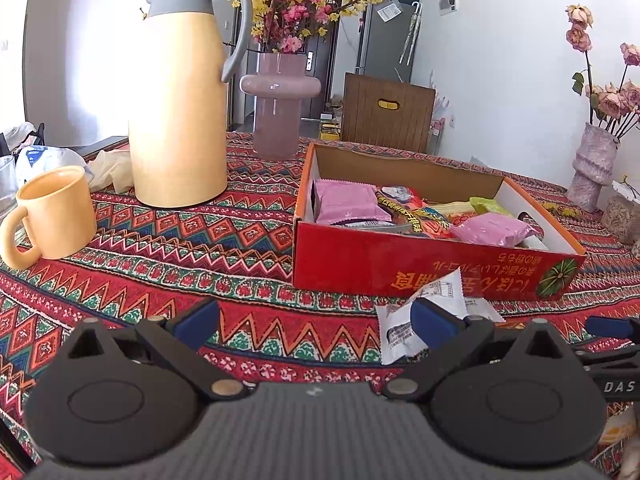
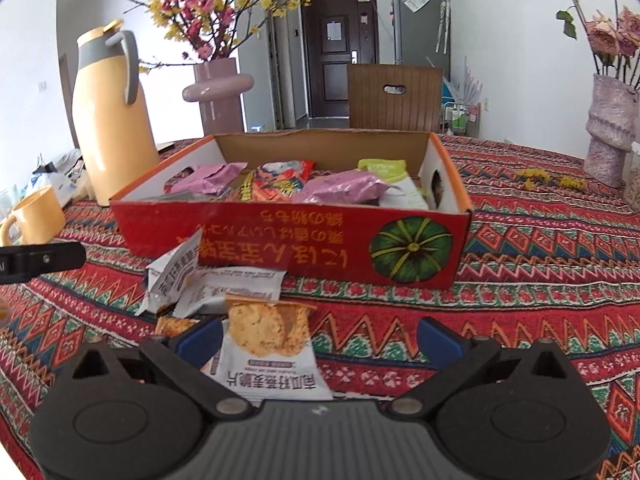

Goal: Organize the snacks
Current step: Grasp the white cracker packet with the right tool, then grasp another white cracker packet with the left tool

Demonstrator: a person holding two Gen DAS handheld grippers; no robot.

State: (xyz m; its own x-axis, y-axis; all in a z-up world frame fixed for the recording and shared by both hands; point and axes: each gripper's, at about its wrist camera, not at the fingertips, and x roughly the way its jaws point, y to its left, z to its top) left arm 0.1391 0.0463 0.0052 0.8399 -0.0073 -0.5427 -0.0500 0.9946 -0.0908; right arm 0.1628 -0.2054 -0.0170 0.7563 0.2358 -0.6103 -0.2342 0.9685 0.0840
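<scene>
A red cardboard box point(image 1: 400, 270) point(image 2: 280, 248) stands open on the patterned tablecloth, holding pink packets point(image 1: 348, 200) point(image 2: 340, 188) and other snacks. In front of it lie white snack packets point(image 1: 396, 332) point(image 2: 212, 284). A cracker packet point(image 2: 268, 344) lies nearest me, between the right gripper's fingers and close to the left one. My right gripper point(image 2: 318, 340) is open, low over the cloth. My left gripper point(image 1: 316, 320) is open with nothing between its fingers; its right fingertip point(image 1: 432, 320) overlaps the white packets.
A tall yellow thermos jug point(image 1: 180, 100) and a yellow mug point(image 1: 52, 216) stand left of the box. A pink vase point(image 1: 280, 112) with flowers is behind, a wooden chair point(image 1: 388, 108) beyond the table, and a vase of dried roses point(image 1: 592, 164) at the right.
</scene>
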